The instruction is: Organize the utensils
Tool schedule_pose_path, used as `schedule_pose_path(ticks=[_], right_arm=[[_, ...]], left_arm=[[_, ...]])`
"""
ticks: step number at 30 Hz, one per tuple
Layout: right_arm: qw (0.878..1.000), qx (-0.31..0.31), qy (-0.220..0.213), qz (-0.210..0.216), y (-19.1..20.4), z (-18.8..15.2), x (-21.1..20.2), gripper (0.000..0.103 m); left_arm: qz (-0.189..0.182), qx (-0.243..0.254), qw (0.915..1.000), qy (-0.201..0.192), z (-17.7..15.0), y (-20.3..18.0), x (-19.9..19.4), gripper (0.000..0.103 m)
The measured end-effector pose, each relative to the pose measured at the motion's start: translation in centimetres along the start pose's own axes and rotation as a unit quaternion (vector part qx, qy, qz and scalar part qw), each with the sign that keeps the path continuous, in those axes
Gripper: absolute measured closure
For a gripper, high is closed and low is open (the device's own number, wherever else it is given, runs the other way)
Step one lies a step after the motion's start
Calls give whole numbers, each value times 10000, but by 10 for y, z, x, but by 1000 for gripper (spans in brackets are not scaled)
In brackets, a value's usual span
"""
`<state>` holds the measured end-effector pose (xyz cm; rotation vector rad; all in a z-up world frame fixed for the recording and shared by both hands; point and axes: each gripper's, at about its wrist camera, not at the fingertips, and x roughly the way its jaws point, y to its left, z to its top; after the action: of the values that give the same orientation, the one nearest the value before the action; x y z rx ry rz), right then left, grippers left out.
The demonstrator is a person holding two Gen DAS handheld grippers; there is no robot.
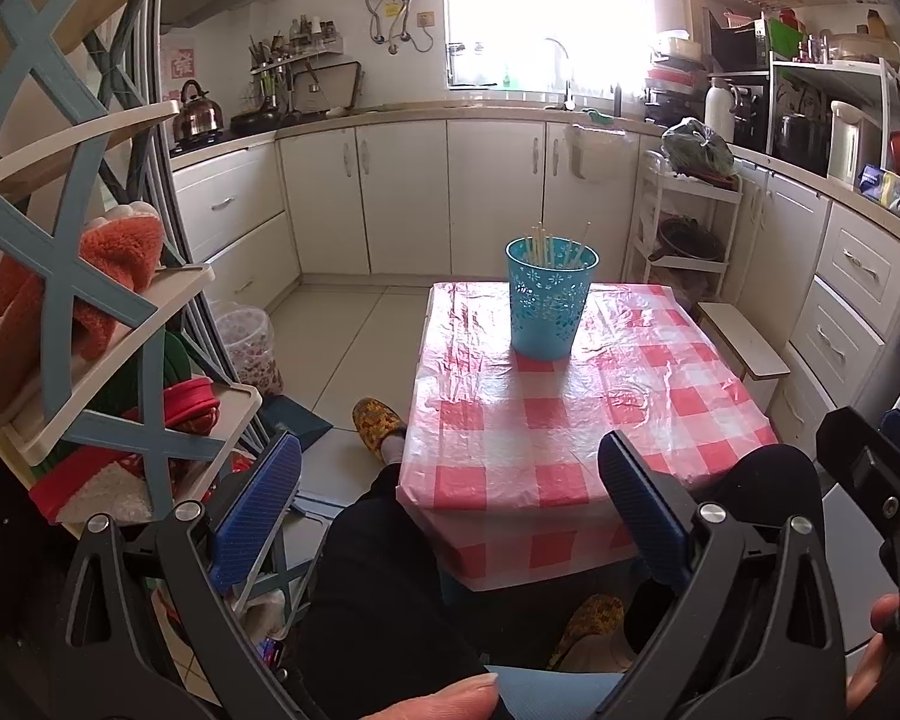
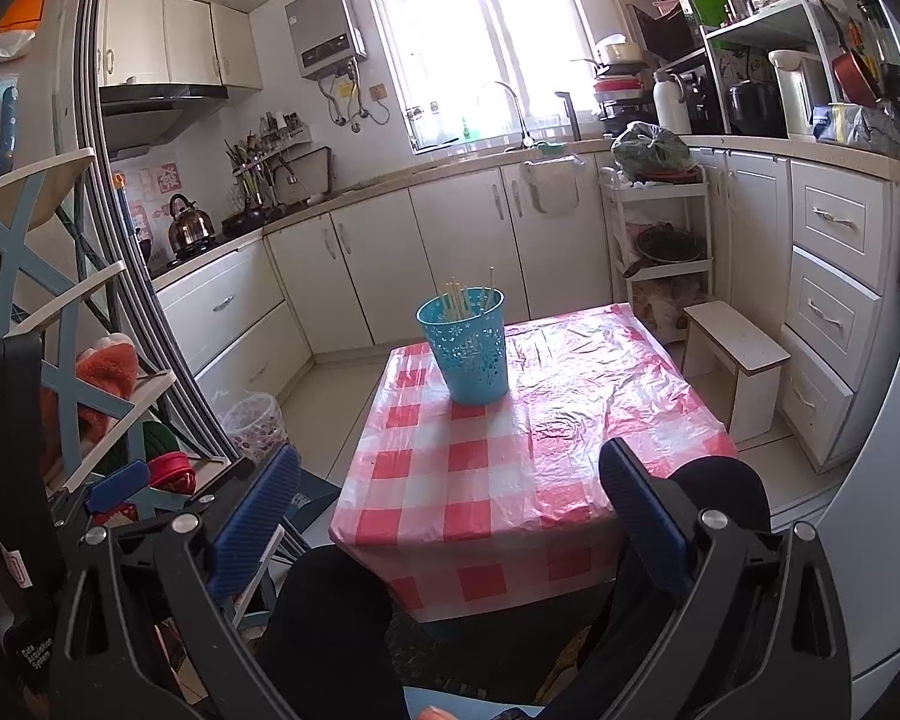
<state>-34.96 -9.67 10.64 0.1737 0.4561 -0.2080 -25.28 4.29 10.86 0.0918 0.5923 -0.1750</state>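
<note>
A blue perforated holder [image 1: 551,299] stands upright at the far end of a small table with a red-and-white checked cloth [image 1: 576,420]. Several pale chopsticks [image 1: 546,246] stand in it. The holder also shows in the right wrist view [image 2: 469,349], with the chopsticks [image 2: 459,300] inside. My left gripper [image 1: 450,504] is open and empty, held back over my knees, short of the table's near edge. My right gripper [image 2: 450,510] is open and empty, also near the table's near edge [image 2: 510,516].
A blue-and-white shoe rack [image 1: 90,312] with slippers stands close on the left. A small white stool [image 2: 738,360] and a tiered cart [image 2: 660,240] stand right of the table. White cabinets [image 1: 402,192] line the far wall. A bin [image 1: 249,348] sits on the floor.
</note>
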Motion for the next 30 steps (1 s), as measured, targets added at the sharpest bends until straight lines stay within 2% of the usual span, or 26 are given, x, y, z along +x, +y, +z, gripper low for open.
schedule_pose_path(ticks=[14,18,20,26,30], right_arm=[[10000,-71,-5,15,2,-2,-2,7],[10000,-84,30,20,3,-3,-1,7],[9999,-112,55,28,3,-4,0,7],[9999,-122,58,39,1,-3,0,7],[9999,-104,68,46,-2,-2,1,7]], left_arm=[[11,-133,9999,-1,-2,7,-2,8],[-53,-197,9995,-259,-5,11,-7,8],[30,-163,9994,-307,-5,10,-8,8],[-75,-187,9998,-50,-5,11,2,8],[-62,-191,9998,-22,-7,11,4,8]])
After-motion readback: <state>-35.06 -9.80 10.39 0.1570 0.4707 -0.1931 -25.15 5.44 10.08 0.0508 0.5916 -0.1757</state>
